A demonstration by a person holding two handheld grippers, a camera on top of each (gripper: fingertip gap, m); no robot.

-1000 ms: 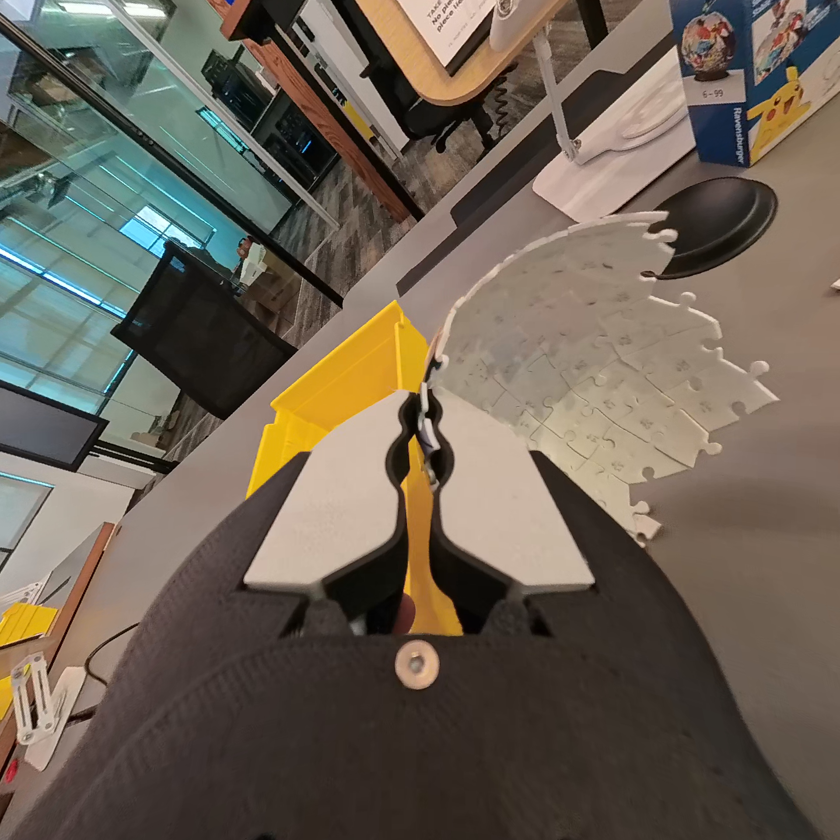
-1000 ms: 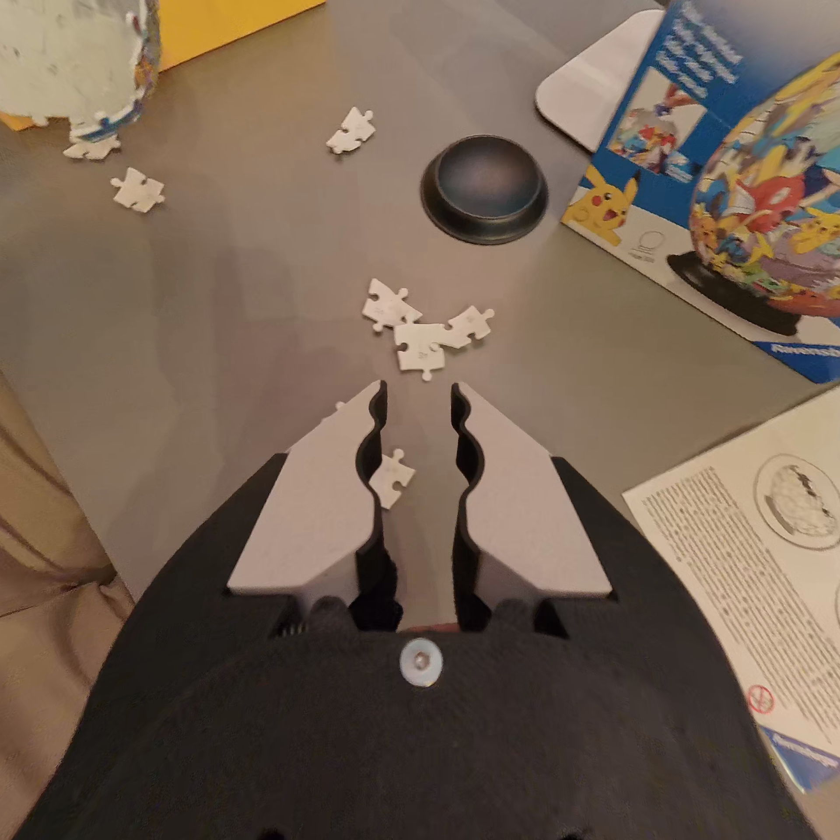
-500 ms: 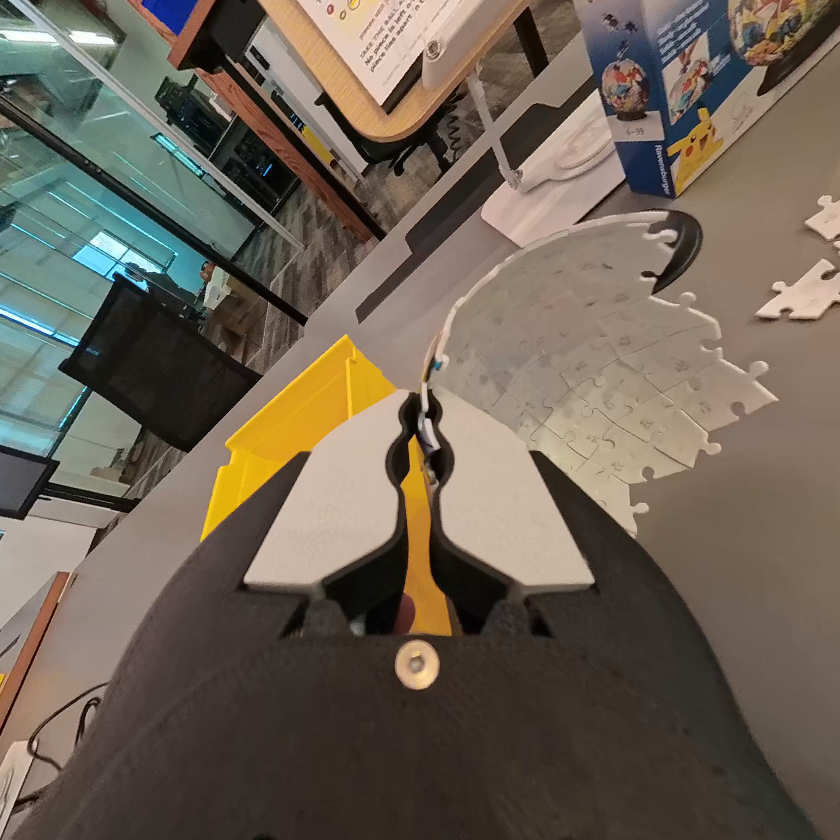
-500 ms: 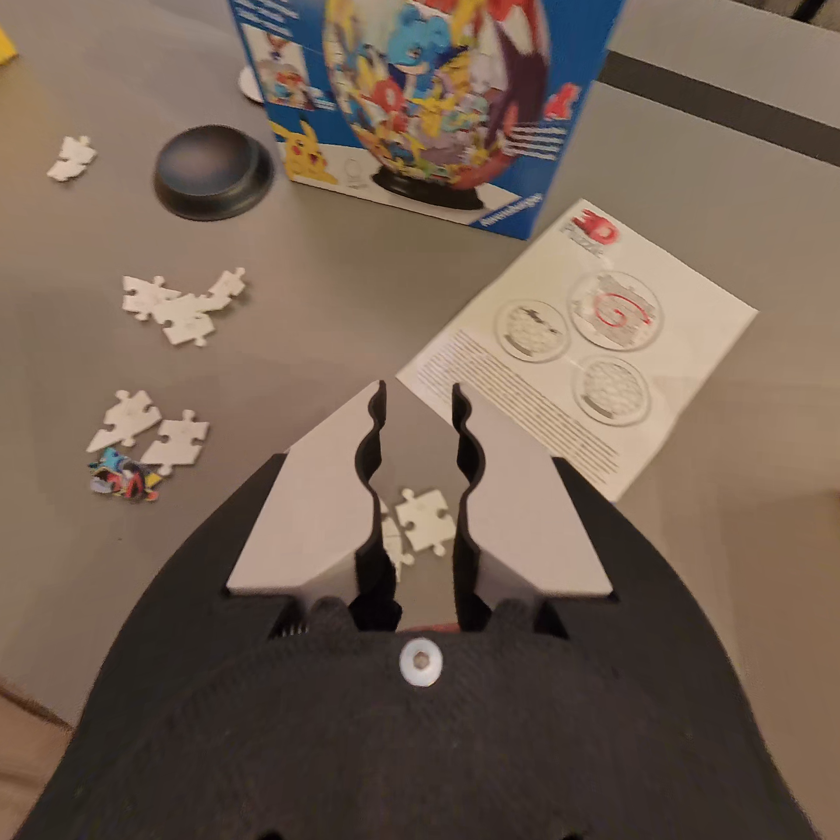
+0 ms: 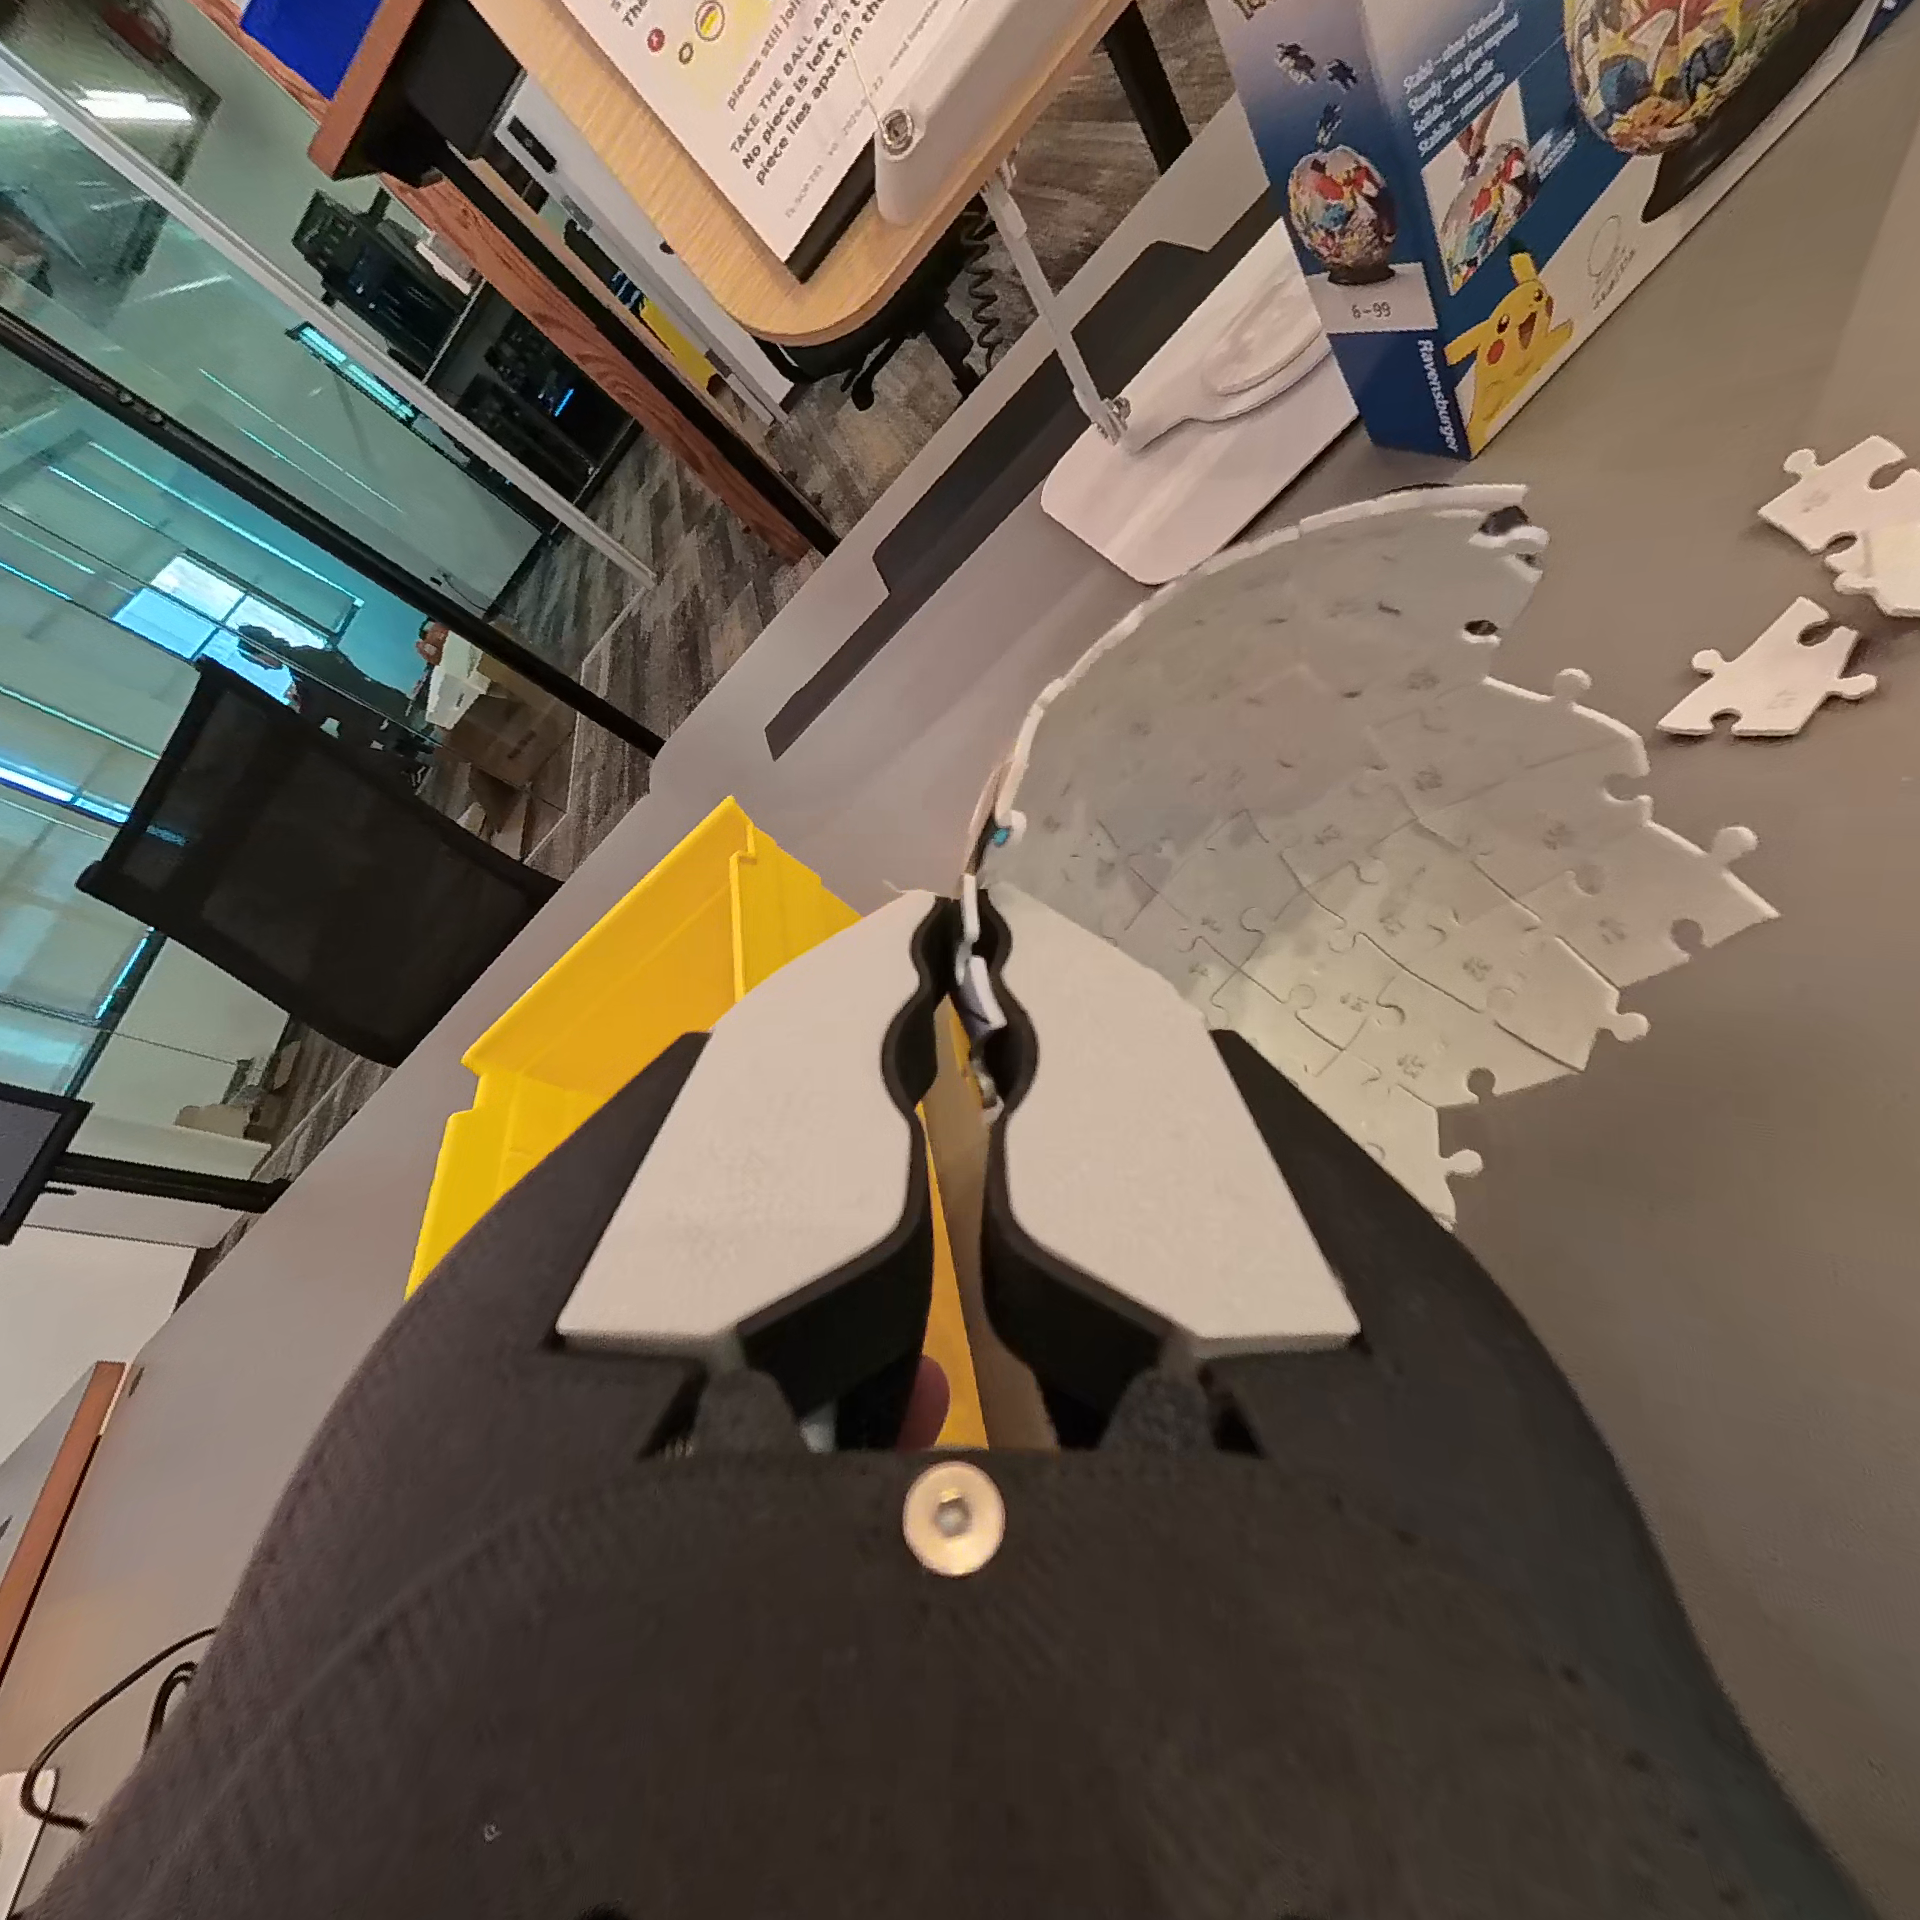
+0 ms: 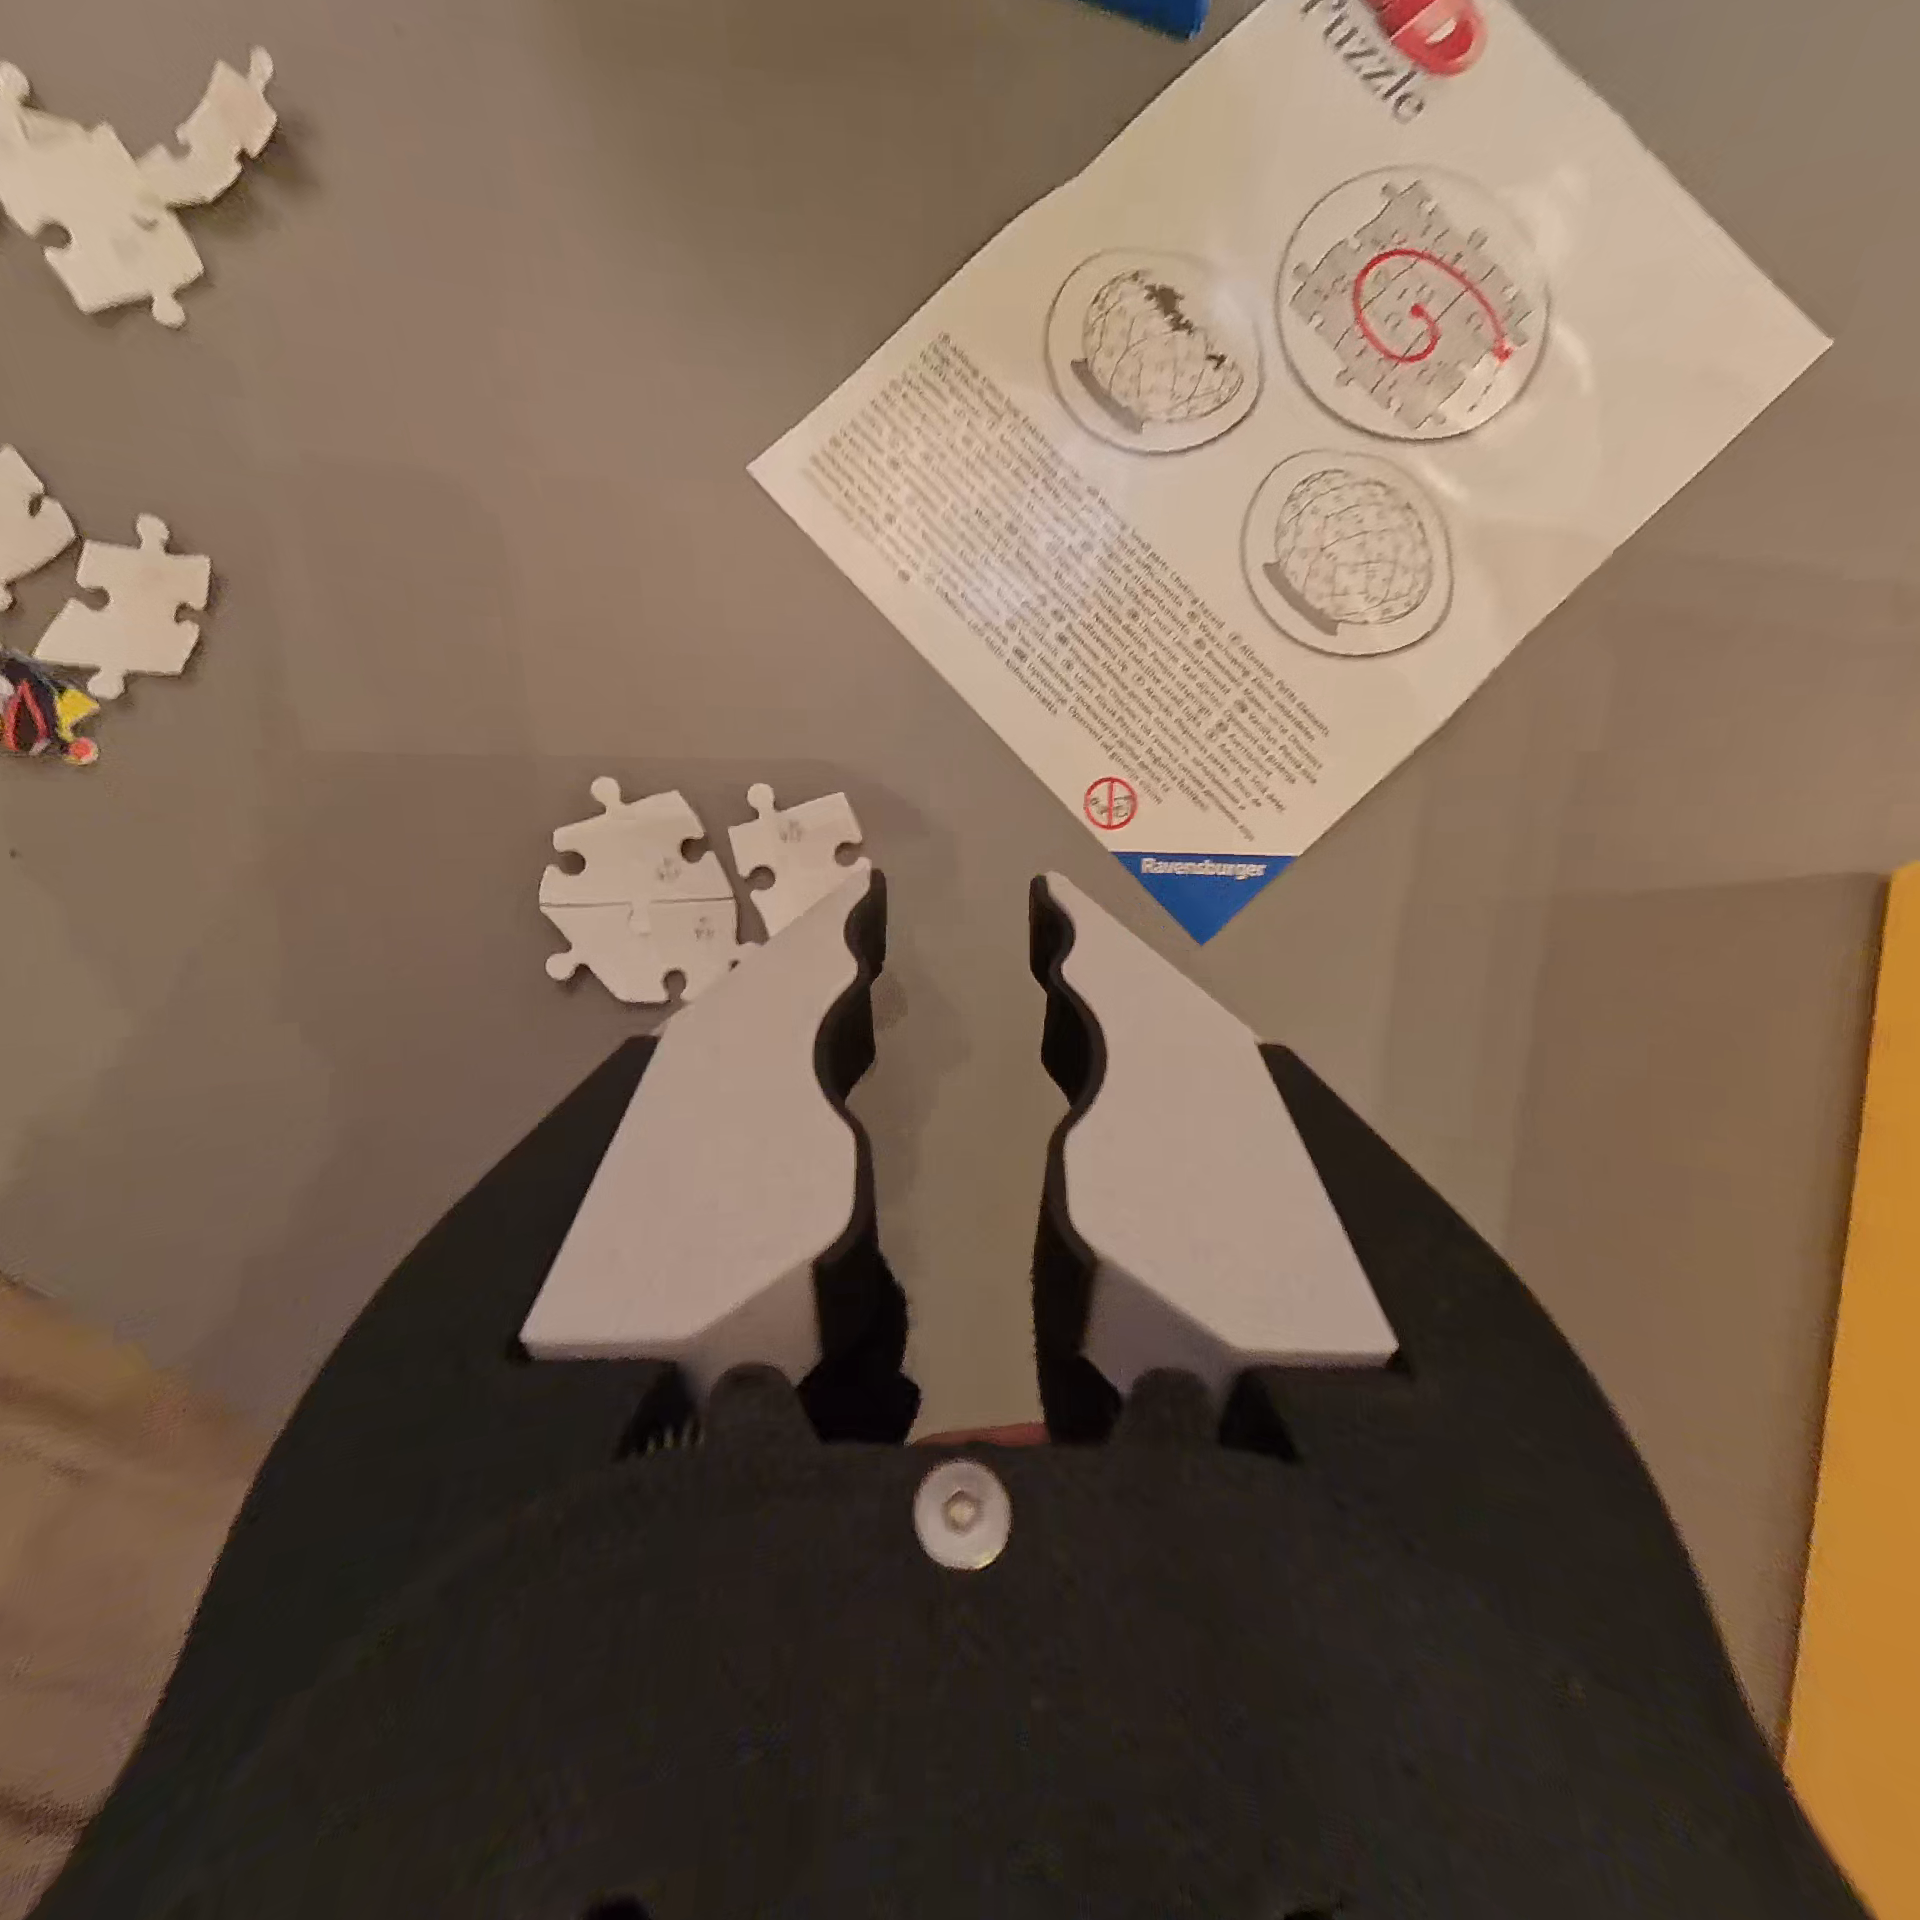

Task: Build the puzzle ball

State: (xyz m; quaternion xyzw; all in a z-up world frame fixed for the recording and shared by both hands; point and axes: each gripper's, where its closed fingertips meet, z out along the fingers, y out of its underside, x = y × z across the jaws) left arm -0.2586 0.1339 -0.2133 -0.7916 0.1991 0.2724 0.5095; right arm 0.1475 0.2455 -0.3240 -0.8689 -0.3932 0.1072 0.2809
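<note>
My left gripper pinches the rim of the half-built puzzle ball, a curved shell of joined pieces held just above the grey bench beside a yellow bin. My right gripper, jaws spread and empty, hovers by a small joined cluster, with loose pieces and the instruction sheet around; I judge roughly half the sphere remains unbuilt

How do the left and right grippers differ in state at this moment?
The left gripper is shut on the rim of the half-built puzzle shell; the right gripper is open and holds nothing. The left points along the table toward a yellow bin; the right looks down on loose pieces and an instruction sheet. Both have grey fingers.
</note>
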